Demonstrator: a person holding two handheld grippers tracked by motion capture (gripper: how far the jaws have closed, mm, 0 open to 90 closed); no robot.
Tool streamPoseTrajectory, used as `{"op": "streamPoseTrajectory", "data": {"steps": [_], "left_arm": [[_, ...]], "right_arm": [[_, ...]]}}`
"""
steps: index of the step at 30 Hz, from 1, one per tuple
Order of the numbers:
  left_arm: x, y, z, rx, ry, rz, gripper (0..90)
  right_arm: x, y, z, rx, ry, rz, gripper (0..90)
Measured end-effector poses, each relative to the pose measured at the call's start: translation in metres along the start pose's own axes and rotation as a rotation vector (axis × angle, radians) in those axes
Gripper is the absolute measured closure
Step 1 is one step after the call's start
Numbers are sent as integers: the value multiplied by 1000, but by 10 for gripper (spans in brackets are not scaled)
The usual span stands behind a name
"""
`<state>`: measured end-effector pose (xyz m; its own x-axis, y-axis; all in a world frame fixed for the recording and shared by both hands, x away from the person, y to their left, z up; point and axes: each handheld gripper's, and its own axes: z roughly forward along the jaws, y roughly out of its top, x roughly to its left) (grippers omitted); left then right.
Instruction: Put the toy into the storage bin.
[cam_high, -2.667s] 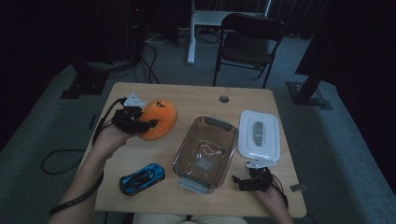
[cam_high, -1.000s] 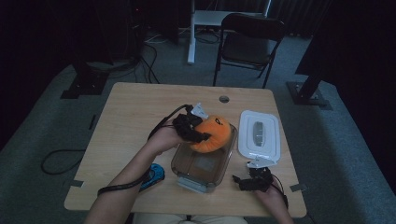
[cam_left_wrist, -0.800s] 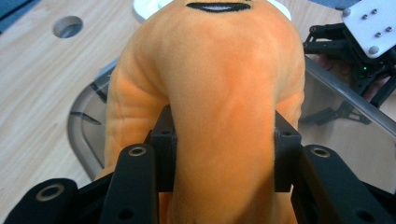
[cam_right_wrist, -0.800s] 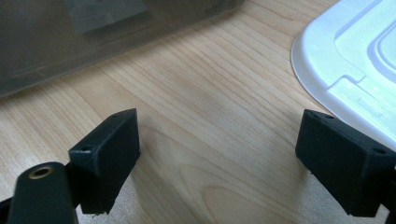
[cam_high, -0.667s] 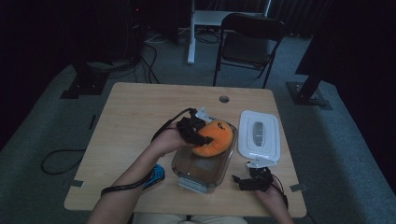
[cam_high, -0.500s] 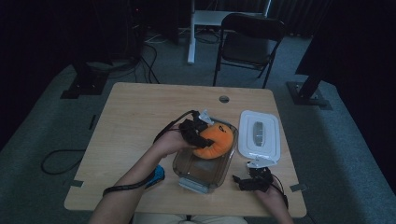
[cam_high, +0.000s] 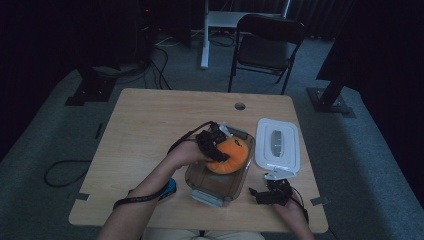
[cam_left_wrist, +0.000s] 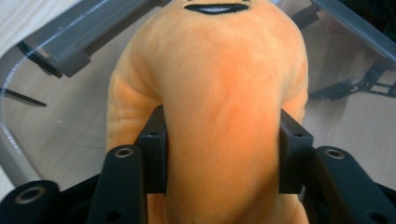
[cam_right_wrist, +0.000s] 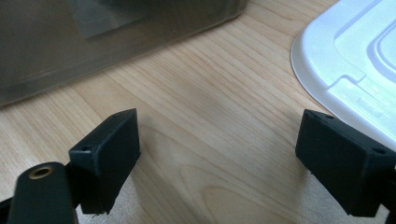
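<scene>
The person's left forearm reaches in from the near edge of the table (cam_high: 150, 125) and slants toward its middle, the hand bent over the left gripper (cam_high: 212, 142), which points down into the clear container (cam_high: 200, 182). In the left gripper view its two black jaws sit on either side of the orange plush toy (cam_left_wrist: 224, 93), pads against the fabric, which bulges out between and around them; the jaws have just been opening, yet the toy is between them and pressed on both flanks. The toy lies inside the container, which stands right of the table's middle, toward the near edge. The right hand rests low by the near right corner, holding the right gripper (cam_high: 272, 192) level with the tabletop; its jaws stand wide apart with bare wood between them, the container wall on one side and the white lid (cam_high: 277, 142) on the other. Counted: one plush toy, one container, one lid lying flat just beside the container toward the right edge, one small blue thing (cam_high: 171, 186) half hidden by the left forearm, two grippers.
</scene>
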<state>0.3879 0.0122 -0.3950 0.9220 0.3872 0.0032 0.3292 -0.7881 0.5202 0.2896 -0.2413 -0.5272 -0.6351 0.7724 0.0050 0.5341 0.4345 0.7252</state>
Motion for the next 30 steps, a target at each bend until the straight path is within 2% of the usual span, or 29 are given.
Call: {"op": "streamPoseTrajectory", "data": {"steps": [8,12,16,20,21,27,30], "left_arm": [[-1,2,9,62,-10,10,454],[-2,3,11,71,-8,1,418],[-5,4,14,92,3,28,352],[-6,4,14,94,4,36,306],[-7,4,15,111,11,52,304],[-8,6,15,120,13,50,222],[-8,6,13,102,6,37,205]], "right_arm": [[0,0,0,0,0,0,132],[0,0,0,0,0,0,132],[0,0,0,-1,-1,1,132],[0,0,0,0,-2,1,132],[0,0,0,0,-2,2,132],[0,0,0,0,-1,1,132],[0,0,0,0,-2,2,132]]}}
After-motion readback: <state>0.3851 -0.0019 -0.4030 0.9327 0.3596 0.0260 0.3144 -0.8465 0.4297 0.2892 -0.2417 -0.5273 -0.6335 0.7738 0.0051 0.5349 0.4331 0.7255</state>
